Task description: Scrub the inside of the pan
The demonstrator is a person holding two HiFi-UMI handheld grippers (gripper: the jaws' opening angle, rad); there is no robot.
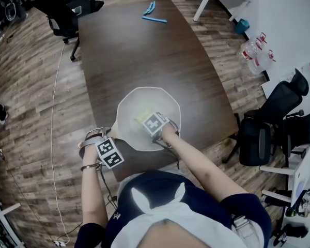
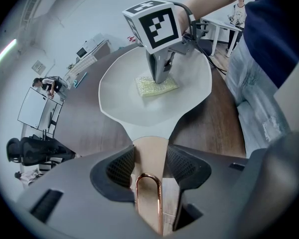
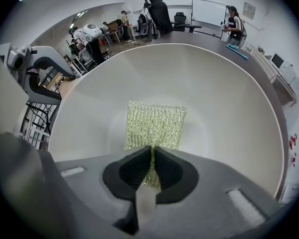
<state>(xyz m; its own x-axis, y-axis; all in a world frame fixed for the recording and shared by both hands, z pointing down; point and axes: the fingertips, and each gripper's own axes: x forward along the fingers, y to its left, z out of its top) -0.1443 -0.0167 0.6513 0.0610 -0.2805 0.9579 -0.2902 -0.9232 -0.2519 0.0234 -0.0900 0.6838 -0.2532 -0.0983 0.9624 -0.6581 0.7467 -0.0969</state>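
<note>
While our left gripper (image 2: 149, 162) pinches the handle (image 2: 150, 149) at 7 o'clock of the pan (image 2: 189, 78), our right gripper (image 3: 152, 166) clamps the sponge (image 3: 157, 123), lying flat in the pan's middle on the table (image 1: 134, 45).

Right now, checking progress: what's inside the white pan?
A yellow-green mesh sponge, pinched by the right gripper, lies on the white pan's floor; the surface beneath it is covered.

No legible text — none anywhere
</note>
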